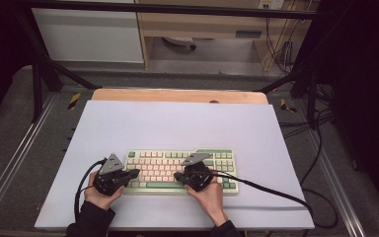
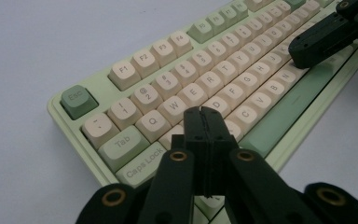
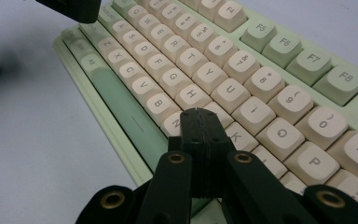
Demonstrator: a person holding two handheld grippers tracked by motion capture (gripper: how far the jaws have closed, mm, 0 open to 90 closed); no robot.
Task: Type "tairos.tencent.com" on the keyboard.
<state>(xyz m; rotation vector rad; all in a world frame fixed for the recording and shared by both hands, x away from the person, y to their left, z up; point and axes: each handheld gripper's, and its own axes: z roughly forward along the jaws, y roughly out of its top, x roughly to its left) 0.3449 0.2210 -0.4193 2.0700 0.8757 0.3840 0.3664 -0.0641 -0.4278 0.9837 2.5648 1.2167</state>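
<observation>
Two pressed-together claws, left claw (image 2: 204, 116) over keyboard (image 2: 223, 70) near S, right claw (image 3: 197, 119) near J

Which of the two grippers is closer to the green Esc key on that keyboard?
The left. The left gripper hovers over the keyboard's left letter keys, near the Esc key; the right gripper is farther along, by N and K.

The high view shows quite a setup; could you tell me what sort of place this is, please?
Probably a lab or workshop recording station: a white-topped table inside a black metal frame, loose cables by wooden furniture behind, and a keyboard worked with hand-held grippers.
</observation>
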